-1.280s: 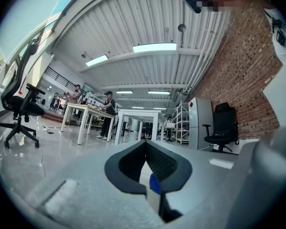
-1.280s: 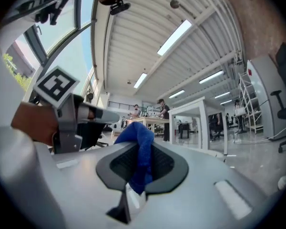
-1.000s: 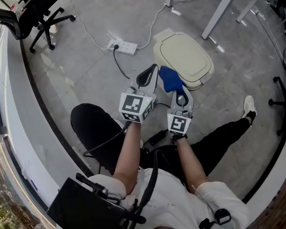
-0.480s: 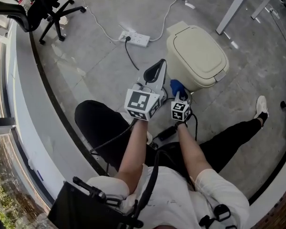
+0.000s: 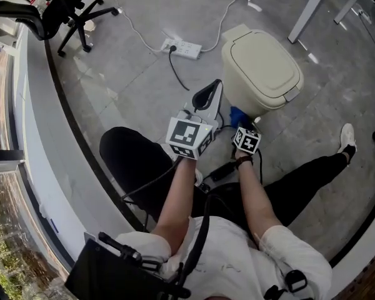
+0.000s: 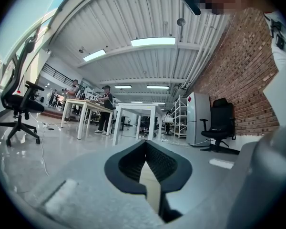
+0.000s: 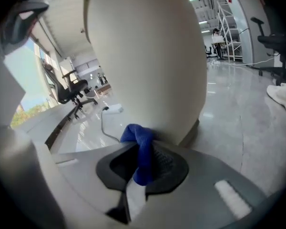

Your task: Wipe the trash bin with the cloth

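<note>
Grey concrete floor in the head view, and the cream trash bin (image 5: 262,67) is standing just ahead of the seated person, with a power strip (image 5: 182,47) lying beyond it. In the left gripper view, the left gripper (image 6: 145,149) is hovering with its jaws together, holding nothing. In the right gripper view, the right gripper (image 7: 142,171) is clamping the blue cloth (image 7: 140,142) and pressing it against the bin's lower side.
</note>
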### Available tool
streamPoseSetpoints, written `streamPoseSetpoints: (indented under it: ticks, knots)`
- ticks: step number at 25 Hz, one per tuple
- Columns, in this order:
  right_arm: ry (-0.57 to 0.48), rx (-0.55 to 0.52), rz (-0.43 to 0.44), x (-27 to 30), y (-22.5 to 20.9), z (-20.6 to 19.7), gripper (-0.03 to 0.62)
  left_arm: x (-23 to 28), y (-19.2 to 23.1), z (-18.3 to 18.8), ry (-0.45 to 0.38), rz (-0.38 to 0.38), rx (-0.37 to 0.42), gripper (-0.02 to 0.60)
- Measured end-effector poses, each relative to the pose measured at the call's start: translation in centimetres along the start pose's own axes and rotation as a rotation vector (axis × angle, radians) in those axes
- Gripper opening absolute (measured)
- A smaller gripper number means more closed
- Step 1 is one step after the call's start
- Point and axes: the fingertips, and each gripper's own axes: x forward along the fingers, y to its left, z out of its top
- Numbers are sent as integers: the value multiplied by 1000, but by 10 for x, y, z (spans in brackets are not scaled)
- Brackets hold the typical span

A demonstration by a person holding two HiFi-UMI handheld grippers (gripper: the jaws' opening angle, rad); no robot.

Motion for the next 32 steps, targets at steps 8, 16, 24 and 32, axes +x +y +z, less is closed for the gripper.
streamPoseSetpoints:
  ticks: [8, 16, 24, 32]
  knots:
    - [-421, -155, 291, -151, 112, 148, 37, 4, -3, 13, -36, -3, -9, 2]
    - [-655, -113, 235, -230, 78, 216, 37, 10, -17, 16, -54, -33, -34, 2]
    - [-569, -206, 169, -166, 54, 152, 37, 15, -17, 11, -43, -24, -27, 2]
    - [-158, -151, 80, -36, 4, 47, 37, 21, -6, -1, -17, 53, -24, 2]
